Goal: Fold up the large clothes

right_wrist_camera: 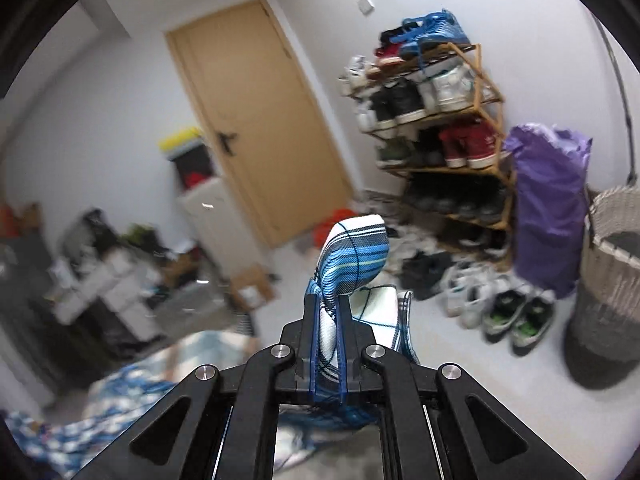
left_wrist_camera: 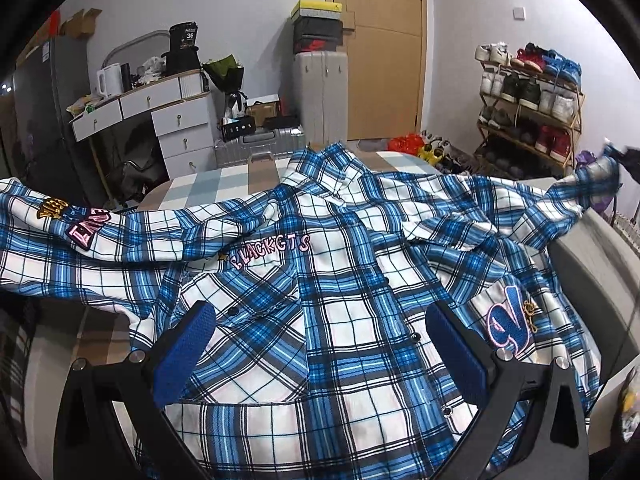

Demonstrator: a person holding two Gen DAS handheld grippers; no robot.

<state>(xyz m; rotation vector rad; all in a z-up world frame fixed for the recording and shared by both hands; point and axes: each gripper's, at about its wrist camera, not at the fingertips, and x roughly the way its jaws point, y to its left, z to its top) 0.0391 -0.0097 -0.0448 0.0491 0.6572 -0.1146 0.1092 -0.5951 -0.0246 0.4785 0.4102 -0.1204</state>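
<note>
A: What has the right gripper (right_wrist_camera: pixel 327 304) got?
B: Its jaws are clamped on a fold of the blue plaid shirt (right_wrist_camera: pixel 354 256); the cloth sticks up past the fingertips.
A: And behind?
B: A wooden door (right_wrist_camera: pixel 260 120) far left, a shoe rack (right_wrist_camera: pixel 436 128) to its right, a purple bag (right_wrist_camera: pixel 548 208) and a woven basket (right_wrist_camera: pixel 612 264) at far right.

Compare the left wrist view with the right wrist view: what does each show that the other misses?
Left wrist only: the plaid shirt spread front-up with its lettering, the white drawer unit, and the left gripper open above the cloth.
Right wrist only: the right gripper shut on the shirt's cuff, a purple bag, a woven basket.
Both: the wooden door, the shoe rack.
</note>
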